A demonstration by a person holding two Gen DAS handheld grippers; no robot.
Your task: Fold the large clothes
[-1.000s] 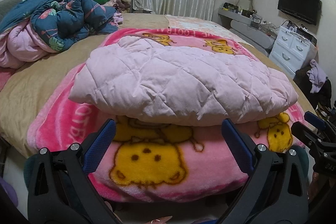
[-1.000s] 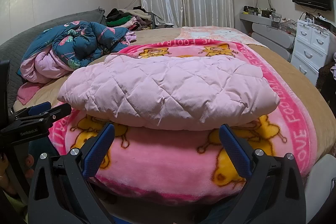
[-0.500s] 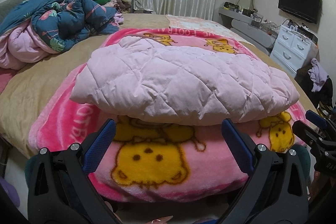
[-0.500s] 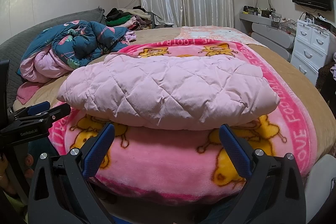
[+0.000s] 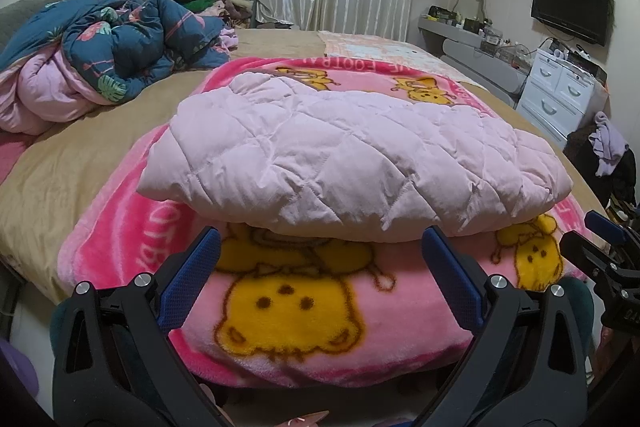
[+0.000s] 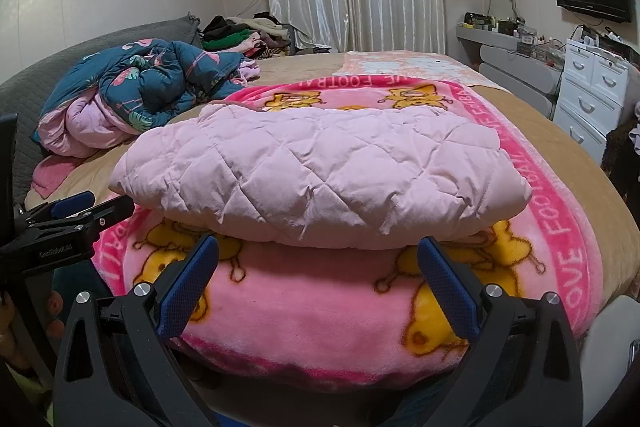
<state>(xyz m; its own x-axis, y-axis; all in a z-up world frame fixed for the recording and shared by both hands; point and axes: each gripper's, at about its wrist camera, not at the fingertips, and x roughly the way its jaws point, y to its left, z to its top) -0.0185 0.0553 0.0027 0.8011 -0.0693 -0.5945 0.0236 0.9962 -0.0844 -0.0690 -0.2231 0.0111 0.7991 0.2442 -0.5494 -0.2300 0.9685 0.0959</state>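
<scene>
A pale pink quilted jacket (image 5: 352,163) lies folded in a puffy bundle on a pink cartoon blanket (image 5: 288,311) near the bed's front edge; it also shows in the right wrist view (image 6: 320,179). My left gripper (image 5: 320,247) is open and empty, held off the bed's edge in front of the jacket. My right gripper (image 6: 318,251) is open and empty too, beside it to the right. Each gripper shows at the side of the other's view: the right one in the left wrist view (image 5: 600,251), the left one in the right wrist view (image 6: 72,223).
A crumpled blue flowered duvet (image 5: 120,55) lies at the bed's far left. A pile of clothes (image 6: 244,35) sits by the curtain. White drawers (image 5: 560,95) and a wall TV (image 5: 572,7) stand on the right. Clothes hang at the right edge (image 5: 608,151).
Both grippers stay open and nearly still. The left view has drifted very slightly; the jacket has not moved.
</scene>
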